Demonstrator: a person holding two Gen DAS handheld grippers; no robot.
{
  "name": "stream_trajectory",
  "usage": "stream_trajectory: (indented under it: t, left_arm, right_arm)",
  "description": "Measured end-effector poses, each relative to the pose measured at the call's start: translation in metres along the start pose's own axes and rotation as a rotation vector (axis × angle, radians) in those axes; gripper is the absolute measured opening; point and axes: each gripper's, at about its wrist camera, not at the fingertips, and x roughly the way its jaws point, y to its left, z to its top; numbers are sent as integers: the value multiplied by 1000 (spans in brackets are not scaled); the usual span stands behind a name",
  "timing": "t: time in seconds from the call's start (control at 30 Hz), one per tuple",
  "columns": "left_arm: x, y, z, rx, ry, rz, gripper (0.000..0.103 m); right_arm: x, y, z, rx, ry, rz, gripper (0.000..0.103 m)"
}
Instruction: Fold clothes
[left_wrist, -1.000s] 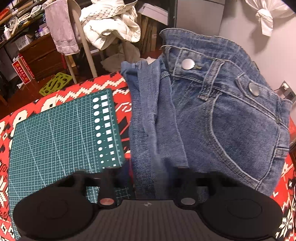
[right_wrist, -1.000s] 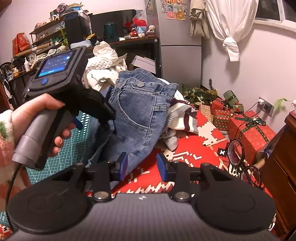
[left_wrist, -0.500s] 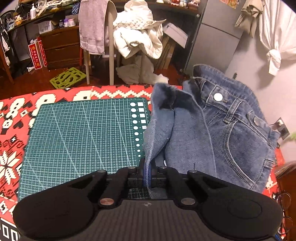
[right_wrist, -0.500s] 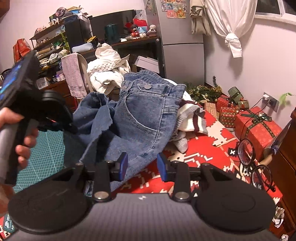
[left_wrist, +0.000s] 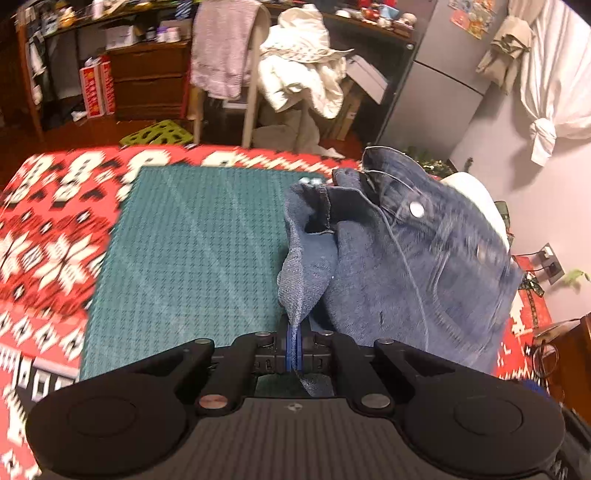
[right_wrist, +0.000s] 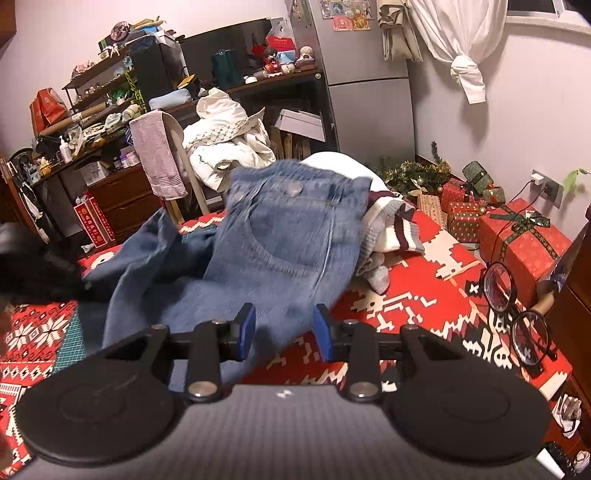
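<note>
Two grippers, spreading step. Left gripper (left_wrist: 294, 349) is clamped on a thin edge of the jeans (left_wrist: 406, 266), which trail ahead of its fingertips. Right gripper (right_wrist: 283, 332) stands part open, empty, denim beyond it. Next: lay the garment flat on the green mat (left_wrist: 192, 251).

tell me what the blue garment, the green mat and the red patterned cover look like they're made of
Jeans: denim, matte faded blue cotton by the look, with stitched seams and metal buttons; the left gripper pinches an edge. Green mat: likely a rubbery or vinyl cutting mat, flat with printed white grid lines. Red cover: apparently woven or printed fabric; the weave is unclear.
</note>
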Motion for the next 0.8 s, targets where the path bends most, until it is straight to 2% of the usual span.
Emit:
stream_trajectory:
  t: [0.2,0.33,0.5,0.57,0.63,0.73,0.8]
  left_arm:
    - [-26,30,-44,-58,40,-8,3]
    - [-39,35,-76,-70,69,-21,3]
    - [-47,28,-98,18,63,-27,3]
    - [-47,31,-98,30,61,-31,4]
    - [-49,36,-95,28,53,-41,14]
    - [-54,51,-90,13,32,-44,39]
    - [-58,61,-85,3,21,-30,41]
  right_arm:
    - [-8,-1,-11,6,25,7,38]
    - [-10,-3,-23,17,56,0,38]
    - [-11,-5,-38,16,92,-14,38]
    - [-10,-4,-43,11,108,-17,38]
    - [-10,-3,-47,5,120,-20,38]
    - [-9,-1,-51,-8,121,-29,38]
    - [-8,0,-53,-14,117,-37,40]
